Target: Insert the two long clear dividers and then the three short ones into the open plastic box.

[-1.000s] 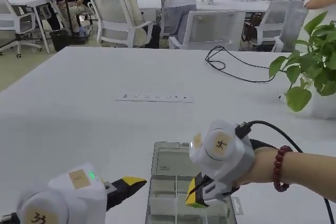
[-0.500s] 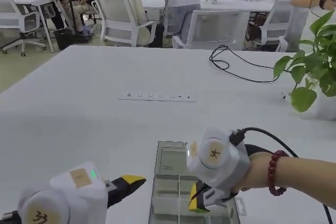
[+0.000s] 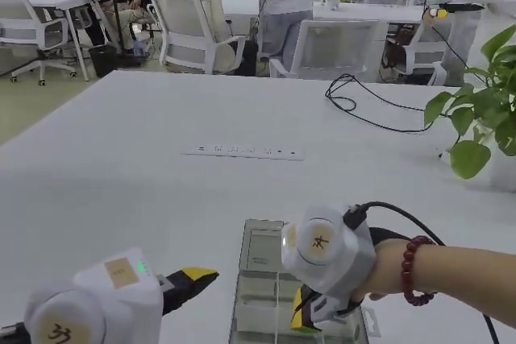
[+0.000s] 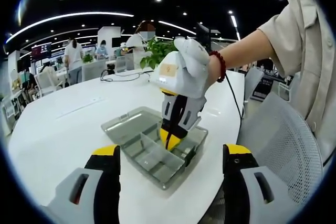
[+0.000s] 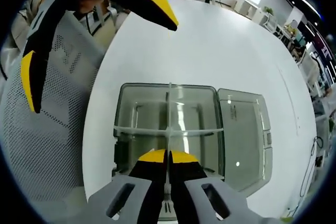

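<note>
The plastic box (image 5: 119,109) lies open on the white bench (image 3: 242,110), at its near edge, right in front of the person. Its lid (image 5: 245,129) is folded out flat beside the tray. A clear divider (image 5: 169,106) stands on edge inside the tray and runs down its middle from the near side to the far wall. A second clear divider (image 5: 137,129) crosses it at right angles, spanning the tray from one side wall to the other.

The right tool (image 5: 168,157) points down into the tray, its yellow-tipped jaws pressed together on the near end of the clear divider, which rises as a thin line between them. In the head view the right tool (image 3: 303,318) sits over the box (image 3: 256,312), and the wrist behind it wears a dark red bead bracelet (image 3: 409,268).

The left tool (image 3: 192,281) hovers just left of the box, jaws spread wide and holding nothing, aimed toward the right tool (image 4: 172,136).

Farther back on the bench lie a flat pale socket strip (image 3: 242,151) and a looped black cable (image 3: 363,98). A leafy green plant (image 3: 484,110) stands at the right edge. White office chairs (image 3: 193,26) stand beyond the bench.
</note>
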A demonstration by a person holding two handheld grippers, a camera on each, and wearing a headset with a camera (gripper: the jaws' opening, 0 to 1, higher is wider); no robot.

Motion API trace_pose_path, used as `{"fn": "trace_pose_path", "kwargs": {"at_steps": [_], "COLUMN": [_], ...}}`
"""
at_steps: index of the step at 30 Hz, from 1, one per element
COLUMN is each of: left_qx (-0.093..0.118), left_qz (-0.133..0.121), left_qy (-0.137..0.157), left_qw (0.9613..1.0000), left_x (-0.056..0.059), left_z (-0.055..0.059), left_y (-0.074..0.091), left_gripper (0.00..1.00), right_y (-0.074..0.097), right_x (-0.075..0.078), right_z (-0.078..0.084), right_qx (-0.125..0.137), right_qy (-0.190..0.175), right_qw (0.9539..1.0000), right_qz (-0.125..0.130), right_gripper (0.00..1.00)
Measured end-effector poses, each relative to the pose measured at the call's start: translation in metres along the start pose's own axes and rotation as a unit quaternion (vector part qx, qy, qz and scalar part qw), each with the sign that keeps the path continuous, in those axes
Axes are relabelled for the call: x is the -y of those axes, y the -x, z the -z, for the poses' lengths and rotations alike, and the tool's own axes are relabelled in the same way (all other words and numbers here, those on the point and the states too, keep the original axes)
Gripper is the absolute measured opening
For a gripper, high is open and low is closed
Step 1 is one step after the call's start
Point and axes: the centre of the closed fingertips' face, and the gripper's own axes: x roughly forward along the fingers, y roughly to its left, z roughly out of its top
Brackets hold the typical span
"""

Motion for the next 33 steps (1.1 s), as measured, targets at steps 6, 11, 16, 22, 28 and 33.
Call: {"fn": "trace_pose_path", "kwargs": {"at_steps": [6,11,16,22,28,33], "left_qx": [-0.003,-0.003,-0.006,-0.006,-0.004,-0.006], "left_qz": [0.0,0.0,0.0,0.0,-0.001,-0.006], "left_qy": [-0.002,-0.003,-0.003,-0.004,-0.002,-0.001], "left_qw": [1.0,1.0,1.0,1.0,1.0,1.0], "left_x": [0.0,0.0,0.0,0.002,0.002,0.002], "left_z": [0.0,-0.001,0.0,-0.001,-0.004,-0.003], "left_y": [0.001,0.002,0.002,0.003,0.003,0.004], "left_gripper": [0.82,0.83,0.84,0.85,0.87,0.92], "right_y": [-0.003,-0.002,0.001,0.009,0.023,0.038], "right_x": [-0.001,-0.001,-0.002,-0.006,-0.011,-0.015], "right_z": [-0.002,-0.002,-0.008,-0.012,-0.01,-0.004], "right_qx": [0.023,0.03,0.044,0.057,0.062,0.074], "right_qy": [-0.025,-0.032,-0.045,-0.059,-0.059,-0.074], "right_qw": [0.9994,0.999,0.998,0.9966,0.9963,0.9945], "right_qz": [0.0,0.004,0.008,0.006,0.003,0.003], "right_gripper": [0.06,0.09,0.15,0.21,0.27,0.32]}}
